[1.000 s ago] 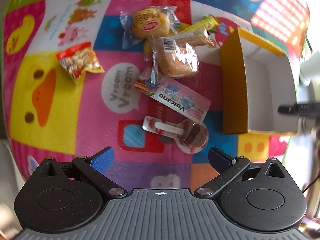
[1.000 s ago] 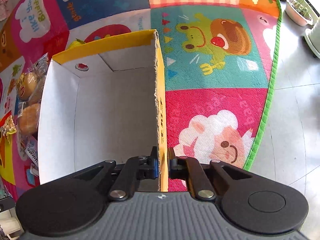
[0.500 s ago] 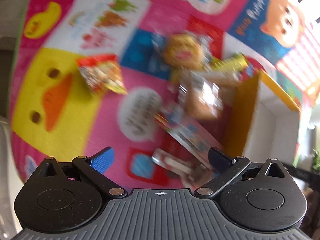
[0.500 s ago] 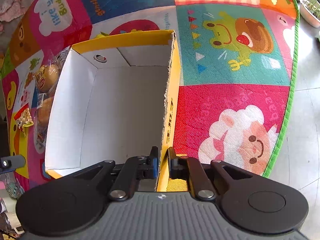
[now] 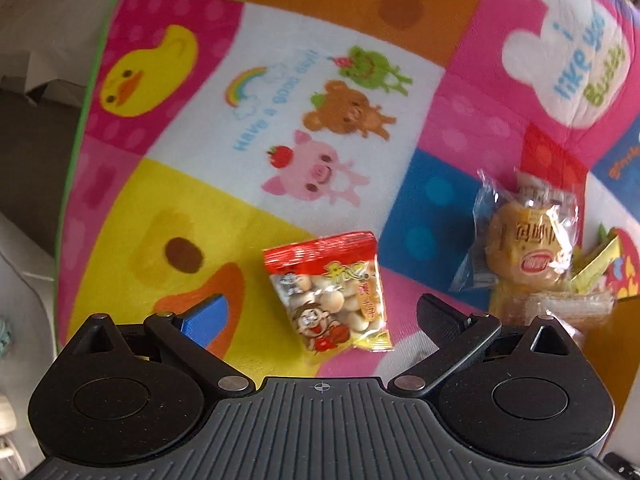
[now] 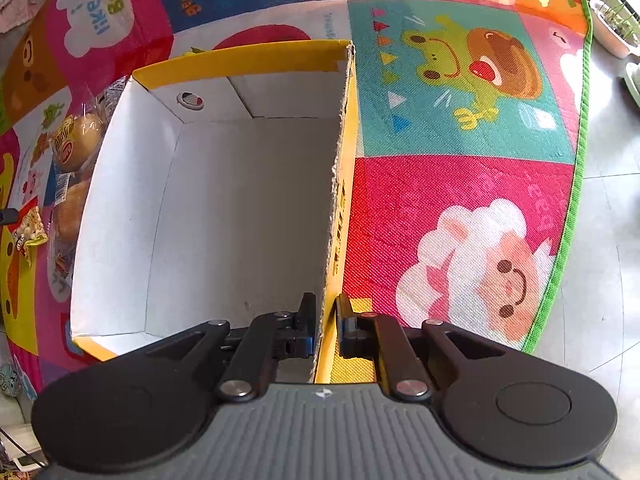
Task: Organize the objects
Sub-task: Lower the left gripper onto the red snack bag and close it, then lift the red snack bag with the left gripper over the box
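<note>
Left wrist view — open left claw [image 5: 320, 314] above snack packet [image 5: 329, 295] on play mat [image 5: 280, 92].

The open-topped yellow cardboard box with white inside [image 6: 224, 208] holds nothing, so its whole floor is free from above, except at its right wall, where the right hand-held gripper [image 6: 325, 320] is clamped. Around the red-topped clear packet of round biscuits [image 5: 330, 292] the colourful cartoon play mat [image 5: 280, 128] lies bare toward its green-trimmed left edge. To the packet's right, the wrapped golden bun [image 5: 524, 248] and other wrappers crowd against the box.
</note>
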`<state>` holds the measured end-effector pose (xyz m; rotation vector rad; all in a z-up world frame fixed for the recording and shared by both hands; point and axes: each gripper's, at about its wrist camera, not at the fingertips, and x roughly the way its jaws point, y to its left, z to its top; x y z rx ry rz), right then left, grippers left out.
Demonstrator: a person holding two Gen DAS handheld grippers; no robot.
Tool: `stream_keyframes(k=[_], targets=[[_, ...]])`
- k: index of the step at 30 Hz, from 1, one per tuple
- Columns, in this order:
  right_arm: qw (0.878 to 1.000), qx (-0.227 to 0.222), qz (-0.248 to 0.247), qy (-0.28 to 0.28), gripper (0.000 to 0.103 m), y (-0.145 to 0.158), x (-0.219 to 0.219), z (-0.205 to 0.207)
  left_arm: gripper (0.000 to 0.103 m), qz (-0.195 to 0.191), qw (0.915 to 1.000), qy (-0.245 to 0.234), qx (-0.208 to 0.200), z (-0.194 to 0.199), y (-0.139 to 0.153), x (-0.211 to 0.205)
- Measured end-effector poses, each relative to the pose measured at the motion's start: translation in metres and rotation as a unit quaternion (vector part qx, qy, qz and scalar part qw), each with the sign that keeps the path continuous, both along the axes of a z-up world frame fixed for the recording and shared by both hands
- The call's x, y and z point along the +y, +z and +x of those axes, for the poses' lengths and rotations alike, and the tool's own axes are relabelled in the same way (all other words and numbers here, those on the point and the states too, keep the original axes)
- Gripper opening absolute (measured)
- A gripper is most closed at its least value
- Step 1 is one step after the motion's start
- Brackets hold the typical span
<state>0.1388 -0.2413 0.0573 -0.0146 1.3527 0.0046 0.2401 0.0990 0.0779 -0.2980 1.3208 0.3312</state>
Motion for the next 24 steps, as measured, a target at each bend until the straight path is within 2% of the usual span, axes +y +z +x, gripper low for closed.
stream_keyframes(k=[3,6,9,10,11,13,16,20,22,24], targets=[[1.0,-0.004,-0.006,-0.011,0.01,0.001,0.002,-0.001,0.103,0.009,0.9991,-0.035,0.022,0.006,-0.017,-0.011],[1.0,-0.009,-0.006,-0.027,0.01,0.004,0.001,-0.002,0.101,0.009,0.9983,-0.045,0.036,0.005,-0.028,-0.01],[0.999,-0.013,-0.002,-0.044,0.01,0.005,-0.001,-0.003,0.093,0.012,0.9977,-0.061,0.026,0.002,-0.027,-0.007],[0.998,-0.014,0.002,-0.054,0.01,0.005,-0.003,-0.002,0.083,0.015,0.9972,-0.071,0.02,0.002,-0.024,-0.006],[0.998,-0.014,0.006,-0.068,0.01,0.003,-0.005,-0.001,0.066,0.016,0.9963,-0.083,0.013,0.002,-0.021,-0.006],[0.996,-0.017,0.013,-0.092,0.01,0.001,-0.009,0.004,0.059,0.02,0.994,-0.107,0.007,0.006,-0.014,-0.006],[0.991,-0.025,0.023,-0.131,0.01,-0.001,-0.014,0.014,0.057,0.023,0.9891,-0.145,0.0,0.01,-0.003,-0.008],[0.983,-0.042,0.039,-0.174,0.01,0.004,-0.022,0.022,0.055,-0.008,0.9823,-0.187,-0.016,-0.001,0.019,-0.018],[0.983,-0.042,0.038,-0.175,0.01,0.004,-0.024,0.021,0.055,-0.016,0.9746,-0.223,-0.017,-0.012,0.033,-0.032],[0.988,-0.044,0.027,-0.144,0.011,0.007,-0.02,0.017,0.054,-0.018,0.9648,-0.262,-0.01,-0.029,0.043,-0.05]])
